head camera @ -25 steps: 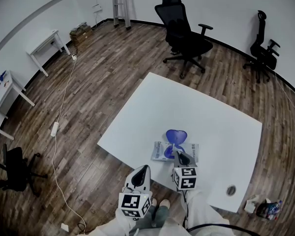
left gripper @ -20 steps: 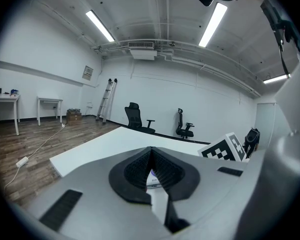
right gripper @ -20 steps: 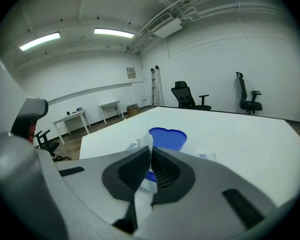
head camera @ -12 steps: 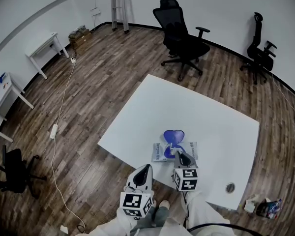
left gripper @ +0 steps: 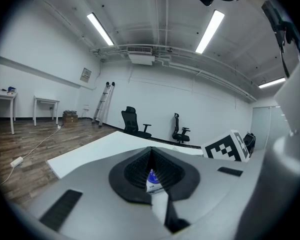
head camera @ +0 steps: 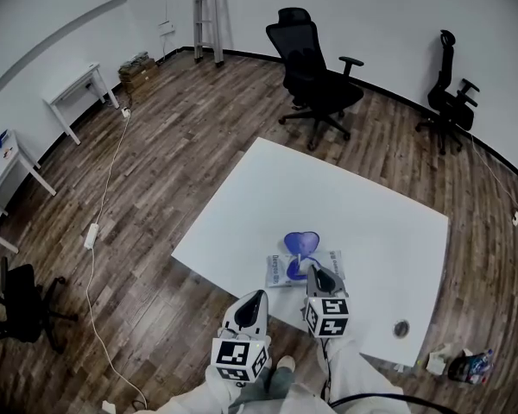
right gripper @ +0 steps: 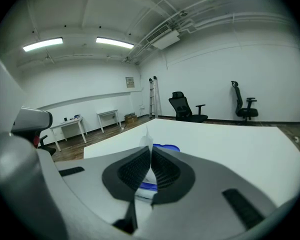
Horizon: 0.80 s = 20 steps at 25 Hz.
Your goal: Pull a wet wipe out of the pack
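Note:
The wet wipe pack (head camera: 289,269) lies flat near the front edge of the white table (head camera: 363,214), with its blue lid (head camera: 300,243) flipped open away from me. My right gripper (head camera: 313,271) hangs just over the pack's opening. In the right gripper view the right gripper (right gripper: 150,152) is shut on a thin white wipe (right gripper: 148,139) that sticks up past the pads, with the blue lid (right gripper: 166,147) behind it. My left gripper (head camera: 254,295) hovers off the table's front edge, left of the pack. Its jaws (left gripper: 150,150) are shut on nothing, and the pack (left gripper: 153,180) shows through the gap below them.
A small round fitting (head camera: 401,327) sits in the table near its front right corner. Two black office chairs (head camera: 315,67) (head camera: 449,93) stand beyond the table. A ladder (head camera: 209,15) and white desks (head camera: 78,89) line the left wall. Small items (head camera: 459,366) lie on the floor at the right.
My right gripper has lifted a little above the pack, still shut on the wipe. The left gripper has stayed where it was.

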Available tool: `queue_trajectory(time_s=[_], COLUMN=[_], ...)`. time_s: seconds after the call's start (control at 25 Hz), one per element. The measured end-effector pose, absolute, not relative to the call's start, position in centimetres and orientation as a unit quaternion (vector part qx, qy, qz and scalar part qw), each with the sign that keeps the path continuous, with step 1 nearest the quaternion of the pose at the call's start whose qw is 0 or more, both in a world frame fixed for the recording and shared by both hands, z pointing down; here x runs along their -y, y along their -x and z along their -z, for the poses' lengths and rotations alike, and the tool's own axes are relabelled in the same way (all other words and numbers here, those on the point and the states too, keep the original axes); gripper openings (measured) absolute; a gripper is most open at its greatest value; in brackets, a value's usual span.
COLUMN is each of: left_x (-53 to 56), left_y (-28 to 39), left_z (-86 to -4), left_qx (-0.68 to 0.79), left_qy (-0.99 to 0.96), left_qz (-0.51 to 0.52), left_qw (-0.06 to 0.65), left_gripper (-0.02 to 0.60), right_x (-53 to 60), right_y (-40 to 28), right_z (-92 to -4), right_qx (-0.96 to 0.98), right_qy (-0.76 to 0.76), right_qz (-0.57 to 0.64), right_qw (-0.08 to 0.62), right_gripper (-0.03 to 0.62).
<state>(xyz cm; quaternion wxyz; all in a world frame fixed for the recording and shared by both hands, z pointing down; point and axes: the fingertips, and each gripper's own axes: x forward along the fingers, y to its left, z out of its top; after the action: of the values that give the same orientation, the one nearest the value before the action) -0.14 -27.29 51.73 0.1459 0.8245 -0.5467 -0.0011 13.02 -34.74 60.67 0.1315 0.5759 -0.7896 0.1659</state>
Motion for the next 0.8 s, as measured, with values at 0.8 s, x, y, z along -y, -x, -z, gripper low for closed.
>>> queue_trajectory(time_s=[0.8], left_x=[25.1], left_y=[-0.4], left_z=[-50.2], left_qx=[0.509], left_qy=[-0.850], left_qz=[0.025], left_qw=[0.132], left_gripper=[-0.003], right_x=[29.6], right_y=[-13.1], right_z=[-54.7], right_qx=[0.784], right_qy=[-0.602], right_qz=[-0.131], right_qw=[0.080], right_gripper=[0.014])
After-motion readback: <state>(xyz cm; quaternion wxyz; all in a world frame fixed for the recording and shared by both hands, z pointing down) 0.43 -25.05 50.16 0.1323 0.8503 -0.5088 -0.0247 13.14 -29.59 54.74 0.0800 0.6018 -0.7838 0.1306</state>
